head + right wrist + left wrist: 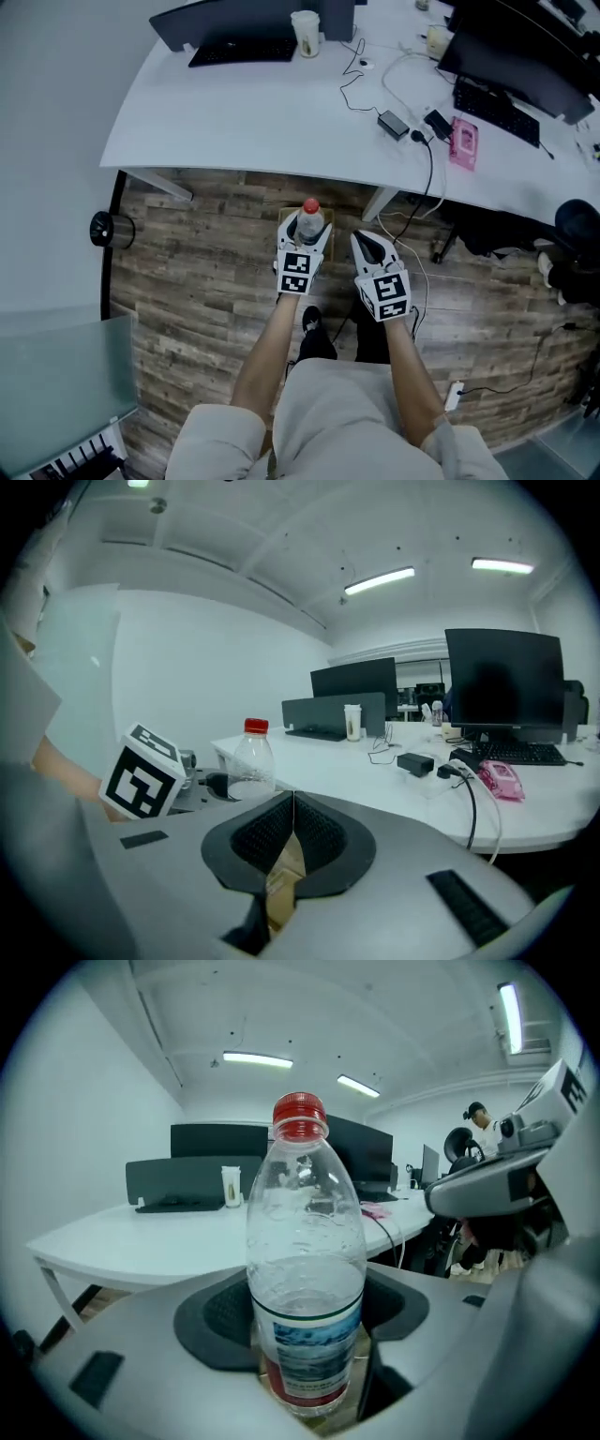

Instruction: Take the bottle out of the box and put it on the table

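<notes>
While the left gripper (307, 234) is clamped round the bottle (305, 1260), upright w/ red cap on top, I'd call the job about half done. Bottle looks clear of the box (285, 217), which sits on the floor below it, just short of the table (262, 112). Right gripper (293, 832) is pinched closed on nothing, just beside. Left to do: carry it fwd over the table edge & set it down. Plenty of bare white top straight ahead. Cables (375, 84) & adapter (394, 124) clutter the right; keyboard (242, 52) & cup (306, 33) sit well back.
</notes>
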Tool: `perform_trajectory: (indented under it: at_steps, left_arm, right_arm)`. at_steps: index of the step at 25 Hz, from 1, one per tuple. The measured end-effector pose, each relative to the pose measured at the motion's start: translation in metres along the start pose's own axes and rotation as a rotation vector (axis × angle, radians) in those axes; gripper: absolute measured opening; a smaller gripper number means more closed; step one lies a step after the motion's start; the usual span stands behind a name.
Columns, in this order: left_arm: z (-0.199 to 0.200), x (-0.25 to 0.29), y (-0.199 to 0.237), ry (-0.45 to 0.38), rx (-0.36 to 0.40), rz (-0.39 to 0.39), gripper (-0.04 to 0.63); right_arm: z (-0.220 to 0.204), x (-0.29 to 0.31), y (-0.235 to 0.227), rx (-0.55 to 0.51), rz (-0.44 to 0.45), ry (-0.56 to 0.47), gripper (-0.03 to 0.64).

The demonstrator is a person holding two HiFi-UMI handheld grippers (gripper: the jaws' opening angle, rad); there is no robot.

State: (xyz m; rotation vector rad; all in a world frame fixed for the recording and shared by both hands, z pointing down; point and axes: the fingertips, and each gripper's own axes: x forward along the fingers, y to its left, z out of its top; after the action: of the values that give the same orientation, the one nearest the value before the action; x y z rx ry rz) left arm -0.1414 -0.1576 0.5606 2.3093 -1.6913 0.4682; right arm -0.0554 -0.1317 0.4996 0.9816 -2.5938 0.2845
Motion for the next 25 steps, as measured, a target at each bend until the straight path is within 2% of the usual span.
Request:
perform_trajectory:
  at_steps: [6, 11, 16, 22, 25]
  left_arm:
    - [0.066, -0.017, -0.029, -0.092, -0.024, -0.029, 0.310]
    - [0.097, -0.008, -0.050, -0.125, -0.028, -0.071, 0.310]
    - [0.119, 0.012, -0.049, -0.134, 0.010, -0.109, 0.310]
    - [0.134, 0.064, -0.034, -0.118, 0.045, -0.151, 0.310]
    - [0.143, 0.097, -0.020, -0.112, 0.049, -0.153, 0.310]
  right_arm:
    - [0.038, -0.025, -0.017, 0.092, -0.001, -0.050, 0.040]
    - [0.043, -0.043, -0.046, 0.115, -0.027, -0.056, 0.040]
    - [0.046, -0.043, -0.069, 0.171, -0.040, -0.074, 0.040]
    - [0.042, -0.035, -0.093, 0.102, -0.037, -0.038, 0.040]
    - [0.044, -0.031, -0.106, 0.102, -0.028, -0.035, 0.040]
